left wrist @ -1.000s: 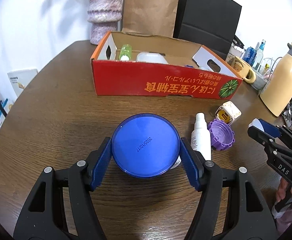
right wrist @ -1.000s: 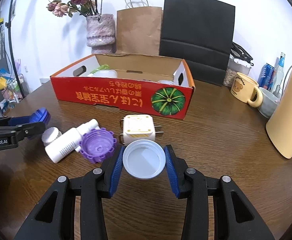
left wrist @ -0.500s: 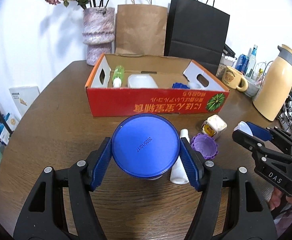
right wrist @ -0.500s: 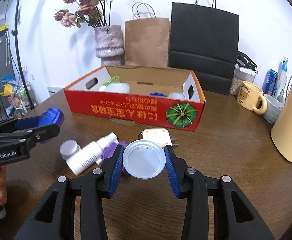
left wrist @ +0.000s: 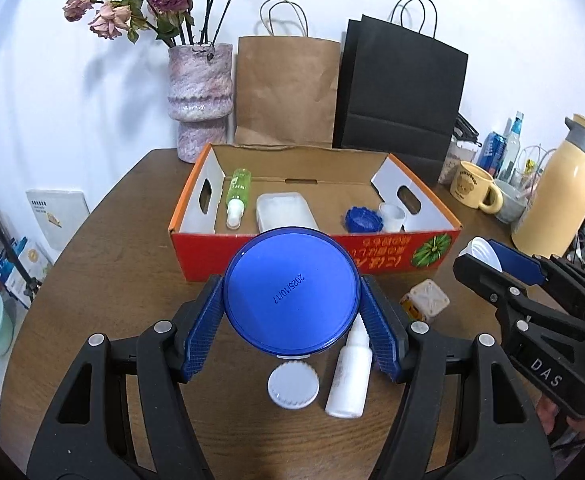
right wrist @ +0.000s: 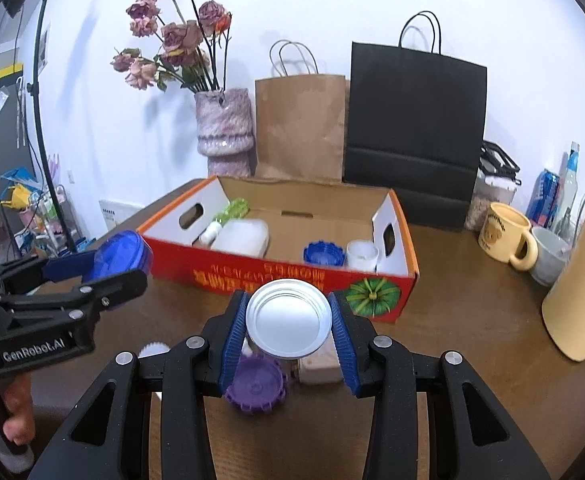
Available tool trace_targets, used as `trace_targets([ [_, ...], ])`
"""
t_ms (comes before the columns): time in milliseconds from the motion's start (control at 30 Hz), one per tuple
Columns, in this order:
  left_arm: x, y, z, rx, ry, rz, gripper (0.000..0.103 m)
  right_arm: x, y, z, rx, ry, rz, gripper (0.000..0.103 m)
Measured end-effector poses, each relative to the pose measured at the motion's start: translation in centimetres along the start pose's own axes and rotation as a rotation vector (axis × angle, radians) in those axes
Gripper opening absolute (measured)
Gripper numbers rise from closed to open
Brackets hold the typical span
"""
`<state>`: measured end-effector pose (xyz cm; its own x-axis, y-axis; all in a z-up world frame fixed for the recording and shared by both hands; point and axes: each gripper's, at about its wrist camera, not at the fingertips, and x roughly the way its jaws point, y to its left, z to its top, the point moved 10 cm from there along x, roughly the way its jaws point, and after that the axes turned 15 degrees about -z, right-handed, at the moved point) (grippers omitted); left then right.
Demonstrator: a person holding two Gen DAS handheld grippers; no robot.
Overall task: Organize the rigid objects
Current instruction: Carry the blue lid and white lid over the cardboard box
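You now hold both grippers higher above the table (left wrist: 112, 248) than a second ago. Your left gripper (left wrist: 291, 308) carries the blue lid (left wrist: 291, 298) up in front of the red box's (left wrist: 376, 256) near wall, where earlier it sat low over the wood. The white cap (left wrist: 293, 385) and white bottle (left wrist: 350, 376) now show below it, nearer the table's front edge. Your right gripper (right wrist: 288, 322) lifts the white lid (right wrist: 288, 319) to the same wall, and the purple cap (right wrist: 255, 383) and cube plug (right wrist: 319, 364) now lie under it. More of the box's inside is in view.
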<state>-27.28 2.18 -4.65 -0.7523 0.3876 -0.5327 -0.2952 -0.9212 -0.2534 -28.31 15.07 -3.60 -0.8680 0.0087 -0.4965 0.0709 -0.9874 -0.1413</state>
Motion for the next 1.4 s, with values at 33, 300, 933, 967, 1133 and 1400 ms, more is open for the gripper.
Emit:
trace_targets([
  [33,0.1,0.0,0.2,-0.002,-0.005,0.001,0.063,0.1,0.1,0.2,0.001,-0.003,0.0,0.045],
  [300,0.6,0.7,2.7,-0.022,-0.047,0.024,0.063,1.5,0.5,2.1,0.013,-0.022,0.0,0.045],
  [933,4.1,2.4,6.5,-0.068,-0.075,0.052,0.063,6.6,-0.6,4.9,0.056,-0.017,-0.018,0.045],
  [967,4.3,2.5,6.6,-0.068,-0.074,0.054,0.063,6.9,-0.6,5.0,0.056,-0.014,-0.016,0.045],
  [1133,5.4,2.9,7.1,-0.072,-0.068,0.062,0.063,8.1,-0.7,5.0,0.048,-0.003,-0.015,0.045],
  [1400,7.0,3.4,7.9,-0.066,-0.058,0.067,0.063,9.8,-0.4,5.6,0.035,0.004,-0.015,0.045],
])
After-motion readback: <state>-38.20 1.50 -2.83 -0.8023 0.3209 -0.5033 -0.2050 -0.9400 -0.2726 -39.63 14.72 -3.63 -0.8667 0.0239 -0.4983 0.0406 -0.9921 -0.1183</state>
